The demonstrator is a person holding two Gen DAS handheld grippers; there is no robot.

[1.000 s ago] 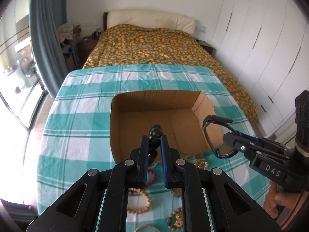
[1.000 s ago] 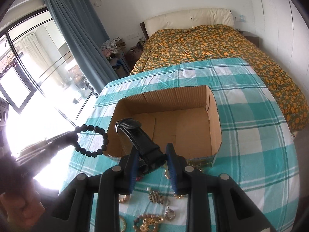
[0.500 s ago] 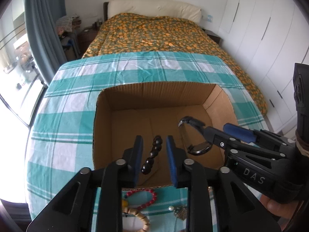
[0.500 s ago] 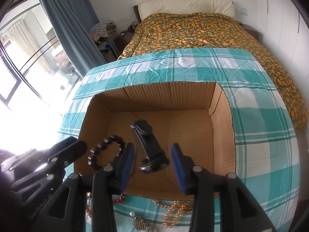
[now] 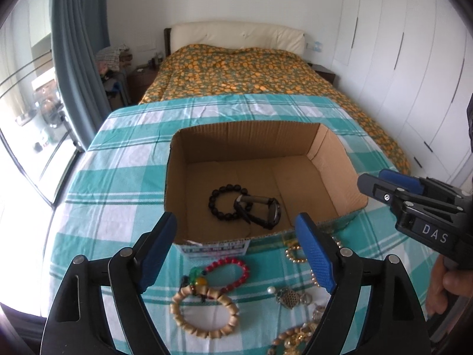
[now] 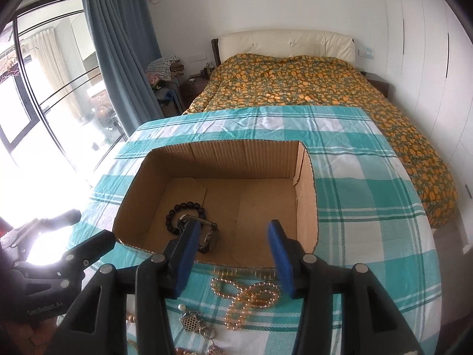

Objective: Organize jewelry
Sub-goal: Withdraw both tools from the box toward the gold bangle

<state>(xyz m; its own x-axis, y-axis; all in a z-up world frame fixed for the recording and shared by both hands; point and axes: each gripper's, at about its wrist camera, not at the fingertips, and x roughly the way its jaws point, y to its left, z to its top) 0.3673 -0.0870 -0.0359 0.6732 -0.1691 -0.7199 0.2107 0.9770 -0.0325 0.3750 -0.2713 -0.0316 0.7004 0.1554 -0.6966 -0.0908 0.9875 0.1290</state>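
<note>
An open cardboard box (image 5: pixel 325 148) (image 6: pixel 304 183) stands on the checked tablecloth. Inside it lie a black bead bracelet (image 5: pixel 220 195) (image 6: pixel 174 210) and a black wristwatch (image 5: pixel 266 210) (image 6: pixel 208 236), touching each other. My left gripper (image 5: pixel 236 248) is open and empty, above the box's near edge. My right gripper (image 6: pixel 233 254) is open and empty too, at the box's near edge; it also shows in the left wrist view (image 5: pixel 381 189). In front of the box lie a red bead bracelet (image 5: pixel 236 266), a wooden bead bracelet (image 5: pixel 204 310), a gold bead chain (image 6: pixel 251 298) and a small pendant (image 6: pixel 190 321).
The table carries a teal and white checked cloth (image 5: pixel 124 177) (image 6: pixel 369 207). Behind it stands a bed with an orange-patterned cover (image 5: pixel 242 71). A glass door and blue curtain (image 6: pixel 118 59) are to the left, white wardrobes (image 5: pixel 414 59) to the right.
Both grippers opened wide and let go: the black bead bracelet and the watch now lie on the box floor. Both grippers have pulled back toward the box's near edge.
</note>
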